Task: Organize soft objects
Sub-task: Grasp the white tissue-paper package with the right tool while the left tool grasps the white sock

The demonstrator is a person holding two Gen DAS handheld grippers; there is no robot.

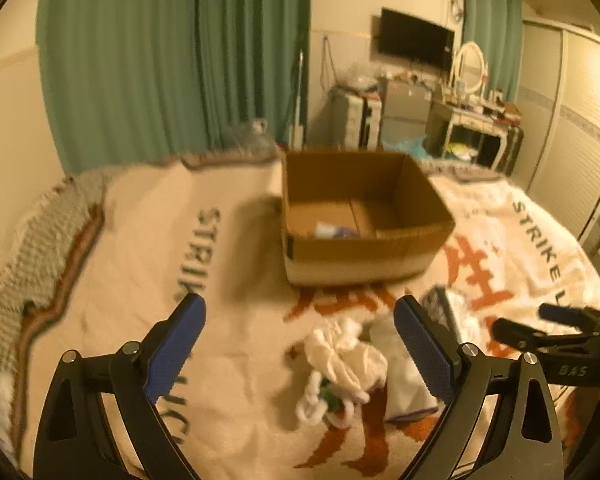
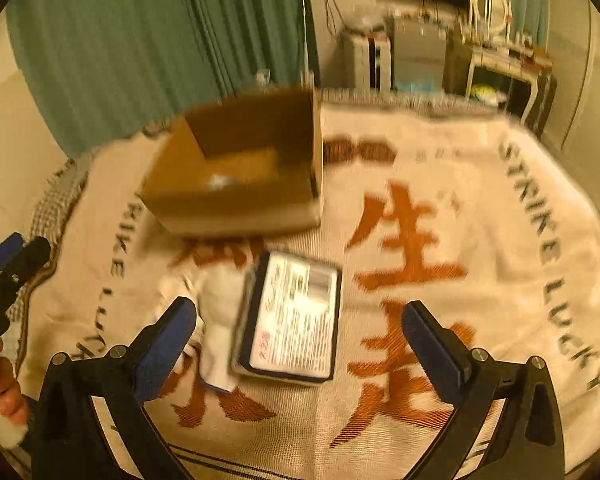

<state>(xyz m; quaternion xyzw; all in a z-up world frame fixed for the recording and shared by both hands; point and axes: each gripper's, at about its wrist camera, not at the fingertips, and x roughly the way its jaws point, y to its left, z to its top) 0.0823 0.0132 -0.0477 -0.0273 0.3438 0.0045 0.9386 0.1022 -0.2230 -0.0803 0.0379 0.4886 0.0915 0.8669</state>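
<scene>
An open cardboard box [image 1: 364,216] stands on the cream blanket, with a small pale item [image 1: 332,231] inside; it also shows in the right wrist view [image 2: 244,176]. My left gripper [image 1: 300,344] is open and empty, above a crumpled white soft bundle [image 1: 344,356] with white loops and a green bit. A white cloth [image 1: 404,380] lies beside the bundle. My right gripper [image 2: 300,344] is open and empty, over a flat dark-edged labelled packet [image 2: 296,320] that lies next to a white cloth [image 2: 220,320].
The cream blanket [image 2: 480,208] with orange characters and black lettering covers the bed. Green curtains [image 1: 160,60] hang behind. A dresser with a mirror [image 1: 468,96], a TV [image 1: 416,40] and cabinets stand at the back right. The right gripper shows in the left wrist view [image 1: 556,332].
</scene>
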